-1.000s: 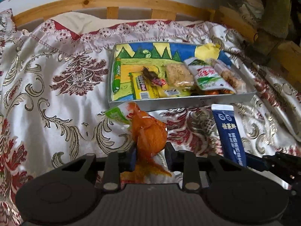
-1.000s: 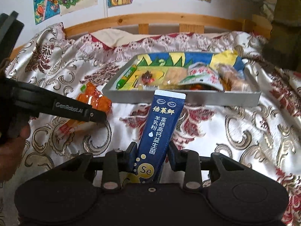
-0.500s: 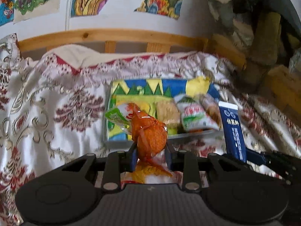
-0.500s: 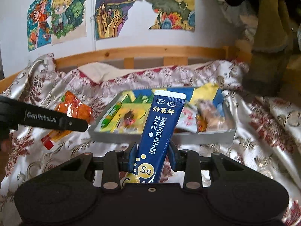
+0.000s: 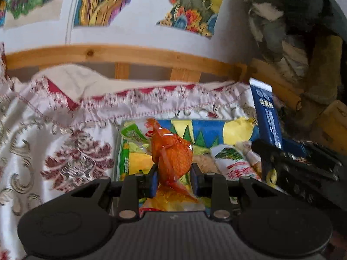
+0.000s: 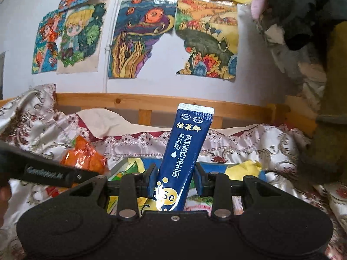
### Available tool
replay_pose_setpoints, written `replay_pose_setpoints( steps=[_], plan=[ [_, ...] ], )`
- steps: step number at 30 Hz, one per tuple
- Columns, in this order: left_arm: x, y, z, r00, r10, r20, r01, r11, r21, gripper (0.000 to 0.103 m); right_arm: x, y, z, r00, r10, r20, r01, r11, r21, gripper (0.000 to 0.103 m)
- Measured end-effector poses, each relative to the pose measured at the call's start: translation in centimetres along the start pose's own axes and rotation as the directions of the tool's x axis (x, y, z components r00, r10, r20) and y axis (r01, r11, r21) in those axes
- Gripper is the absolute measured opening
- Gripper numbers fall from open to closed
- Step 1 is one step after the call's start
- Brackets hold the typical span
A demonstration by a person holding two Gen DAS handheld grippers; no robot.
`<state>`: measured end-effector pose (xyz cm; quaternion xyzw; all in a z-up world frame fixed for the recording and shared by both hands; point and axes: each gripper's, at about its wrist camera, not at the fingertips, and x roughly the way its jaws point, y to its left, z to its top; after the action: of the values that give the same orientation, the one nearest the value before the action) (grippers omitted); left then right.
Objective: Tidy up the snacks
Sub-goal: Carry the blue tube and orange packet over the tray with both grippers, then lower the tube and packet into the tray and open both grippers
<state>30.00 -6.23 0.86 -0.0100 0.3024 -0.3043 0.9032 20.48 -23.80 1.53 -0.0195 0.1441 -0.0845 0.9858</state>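
Holding, left gripper (image 5: 173,178): its two fingers are clamped on an orange snack packet (image 5: 172,155), which stands upright between the pads with its crinkled tail hanging below them.
Holding, right gripper (image 6: 174,178): its fingers are pressed on the lower part of a tall dark blue sachet (image 6: 186,149) with white lettering, which rises nearly upright and leans slightly right at the top.
Orange packet, place: above the near left part of the tray (image 5: 214,127); in the right wrist view it shows at the left (image 6: 83,158), past the black body of the left gripper (image 6: 49,172).
Blue sachet, place: in the left wrist view it stands at the right (image 5: 266,119), over the right end of the tray, with the right gripper (image 5: 297,164) dark and blurred below it.
Tray: a shallow box with a blue, yellow and green picture inside, lying on the bedspread (image 5: 65,151); a green stick (image 5: 125,160) lies along its left side and a white and red packet (image 5: 234,166) towards the right.
Bedspread: shiny, pale, with dark red flower patterns and a lace edge at the far side.
Far side: a wooden bed rail (image 6: 130,100), and above it a white wall with bright drawings (image 6: 138,39).
Far right: a heap of dark cloth (image 6: 303,21).
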Motion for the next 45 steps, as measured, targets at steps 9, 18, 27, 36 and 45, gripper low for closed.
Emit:
replay_pose_setpoints(
  steps=[9,18,27,36,45],
  plan=[
    [4.2,3.2,-2.0,0.995,-0.031,-0.09,0.025,0.997,-0.07,0.032,6.0,1.7,-1.6,0.997,0.01,-0.076,-0.01,1.0,-0.002,0.036],
    [5.0,3.4,-2.2,0.995,-0.025,-0.097,0.021,0.999,-0.049,0.032,8.7,2.4,-4.2,0.984,-0.002,-0.176,-0.004,0.999,-0.032,0.035],
    [4.9,2.6,-2.3,0.995,-0.06,-0.085,0.059,0.998,-0.018,0.032,9.1,2.1,-5.3,0.978,0.009,-0.208,-0.01,1.0,-0.002,0.032],
    [5.7,2.7,-2.8,0.99,-0.061,-0.125,0.058,0.998,-0.031,0.034,8.9,2.2,-5.5,0.976,0.003,-0.217,-0.006,1.0,-0.009,0.041],
    [4.2,2.2,-2.3,0.997,0.012,-0.076,-0.012,1.0,-0.004,0.066,6.6,1.8,-4.0,0.986,-0.023,-0.164,0.021,1.0,-0.009,0.069]
  ],
)
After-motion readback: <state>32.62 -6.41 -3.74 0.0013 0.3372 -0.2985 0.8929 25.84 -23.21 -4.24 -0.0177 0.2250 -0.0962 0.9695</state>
